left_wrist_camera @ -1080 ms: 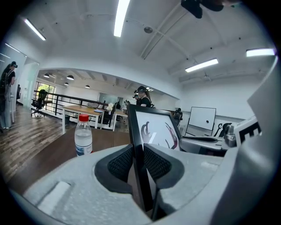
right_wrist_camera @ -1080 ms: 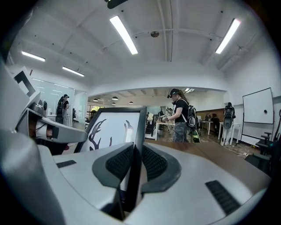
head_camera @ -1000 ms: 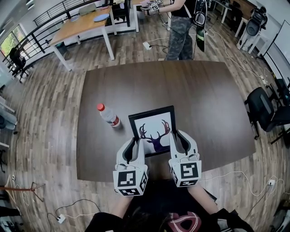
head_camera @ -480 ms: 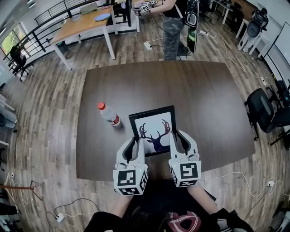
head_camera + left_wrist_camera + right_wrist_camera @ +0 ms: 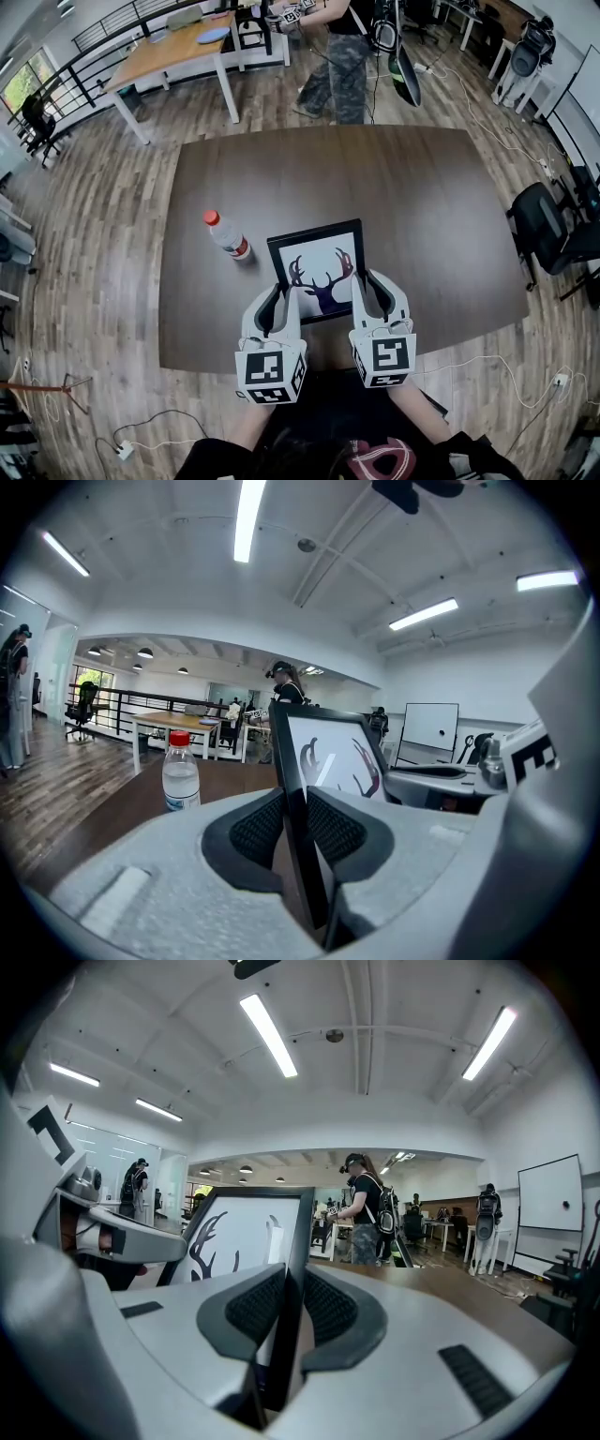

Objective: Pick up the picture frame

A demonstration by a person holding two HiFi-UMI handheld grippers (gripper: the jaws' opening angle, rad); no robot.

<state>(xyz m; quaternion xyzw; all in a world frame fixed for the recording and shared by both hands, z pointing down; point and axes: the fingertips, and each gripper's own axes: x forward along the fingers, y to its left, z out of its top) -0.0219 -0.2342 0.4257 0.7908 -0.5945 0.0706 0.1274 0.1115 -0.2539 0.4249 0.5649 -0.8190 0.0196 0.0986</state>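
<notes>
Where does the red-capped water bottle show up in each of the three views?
Head view: the water bottle stands left of centre on the dark table, just left of the picture frame.
Left gripper view: it stands upright at left of centre, left of the frame's black edge.
Right gripper view: not in it.
Shared landmark: the picture frame with the antler print, which shows in all three views.
</notes>
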